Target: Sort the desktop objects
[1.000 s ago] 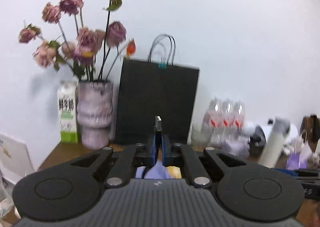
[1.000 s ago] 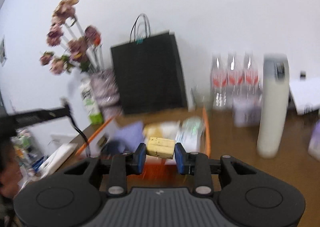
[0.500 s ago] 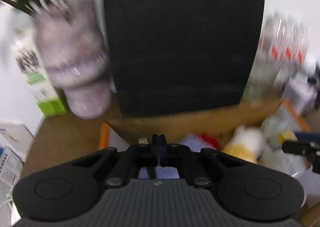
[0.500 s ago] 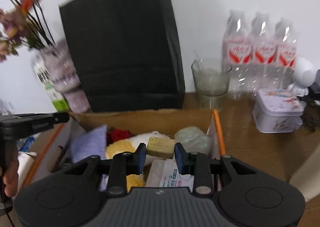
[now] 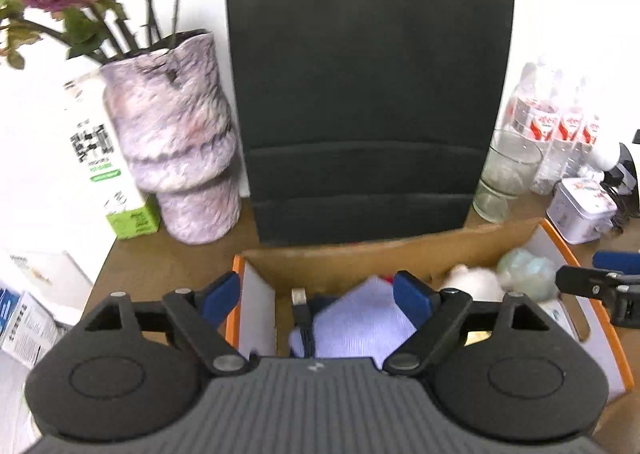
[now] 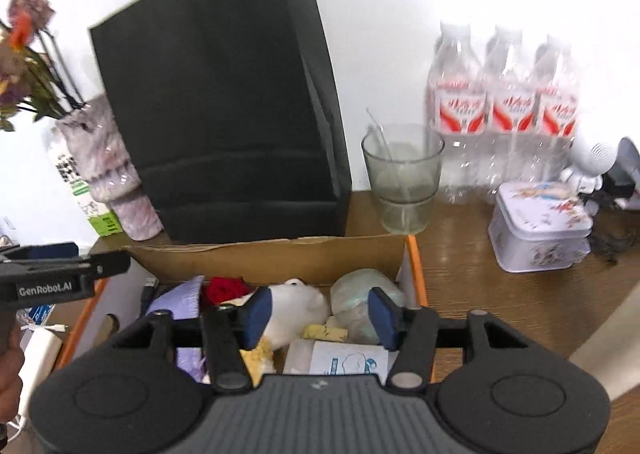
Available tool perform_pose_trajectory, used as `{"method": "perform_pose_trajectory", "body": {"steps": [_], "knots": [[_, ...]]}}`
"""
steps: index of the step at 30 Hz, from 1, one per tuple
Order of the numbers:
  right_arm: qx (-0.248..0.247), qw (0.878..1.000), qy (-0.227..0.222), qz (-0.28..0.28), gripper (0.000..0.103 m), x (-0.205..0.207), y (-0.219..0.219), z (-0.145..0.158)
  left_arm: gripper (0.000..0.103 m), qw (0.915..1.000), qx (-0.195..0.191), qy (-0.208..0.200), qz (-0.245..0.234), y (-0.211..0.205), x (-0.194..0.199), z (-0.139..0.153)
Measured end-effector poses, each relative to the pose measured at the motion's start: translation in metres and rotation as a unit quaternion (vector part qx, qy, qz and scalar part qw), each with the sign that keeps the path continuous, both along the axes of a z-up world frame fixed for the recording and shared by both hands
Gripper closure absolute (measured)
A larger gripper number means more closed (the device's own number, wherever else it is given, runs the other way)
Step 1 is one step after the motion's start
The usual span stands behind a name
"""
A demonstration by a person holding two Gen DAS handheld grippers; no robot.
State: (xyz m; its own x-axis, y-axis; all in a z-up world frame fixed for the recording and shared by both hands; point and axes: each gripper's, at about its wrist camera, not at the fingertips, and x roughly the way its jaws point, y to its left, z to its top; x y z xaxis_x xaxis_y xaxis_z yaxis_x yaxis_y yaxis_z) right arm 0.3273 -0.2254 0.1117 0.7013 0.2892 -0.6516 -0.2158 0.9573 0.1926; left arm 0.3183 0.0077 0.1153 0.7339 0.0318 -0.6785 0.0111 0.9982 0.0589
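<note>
Cardboard box (image 6: 280,254) sits packed, open-topped, before me.
Inside: USB stick (image 5: 301,308), lilac cloth (image 5: 360,322), yellowish block (image 6: 325,332), red rose (image 6: 224,288).

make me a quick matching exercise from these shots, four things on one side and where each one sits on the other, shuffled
Things:
1. yellow block
2. glass cup
3. printed tin
4. vase of flowers

Places:
a. on the desk right of the cardboard box
b. left of the black paper bag
c. inside the cardboard box
d. between the black paper bag and the water bottles

Pairs: 1-c, 2-d, 3-a, 4-b
</note>
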Motion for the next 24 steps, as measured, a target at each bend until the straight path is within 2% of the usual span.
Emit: {"method": "perform_pose_trajectory", "body": {"steps": [1,4,6,9,12,14,18,22,24], "knots": [[-0.012,1.000,-0.002,0.008,0.024,-0.004,0.000,-0.002,0.009,0.9999,-0.006,-0.004,0.008,0.002,-0.010,-0.001],[-0.042,0.999,0.010,-0.025,0.028,-0.031,0.001,-0.010,0.008,0.9992,-0.012,0.004,0.038,0.005,-0.043,-0.014],[-0.028,1.000,0.000,-0.013,0.028,-0.060,0.001,-0.015,0.008,0.9989,-0.023,0.006,0.039,0.004,-0.072,-0.025],[-0.027,0.999,-0.022,-0.009,0.026,-0.107,0.005,-0.024,0.003,0.9976,-0.048,-0.011,0.049,0.001,-0.129,-0.041],[-0.054,0.997,-0.052,-0.018,0.023,-0.152,0.011,-0.040,0.002,0.9946,-0.071,-0.034,0.067,0.000,-0.187,-0.058],[-0.070,0.995,-0.065,-0.024,0.021,-0.182,0.010,-0.053,0.002,0.9938,-0.064,-0.035,0.084,0.000,-0.220,-0.069],[-0.073,0.996,-0.053,-0.025,0.016,-0.232,0.007,-0.076,0.000,0.9957,-0.020,-0.048,0.077,-0.002,-0.273,-0.084],[-0.063,0.997,-0.037,-0.021,0.016,-0.271,0.006,-0.098,0.000,0.9984,-0.017,-0.042,0.034,-0.002,-0.306,-0.101],[-0.068,0.997,-0.030,-0.025,0.015,-0.285,0.006,-0.108,0.000,0.9987,-0.019,-0.031,0.036,-0.002,-0.312,-0.108]]}}
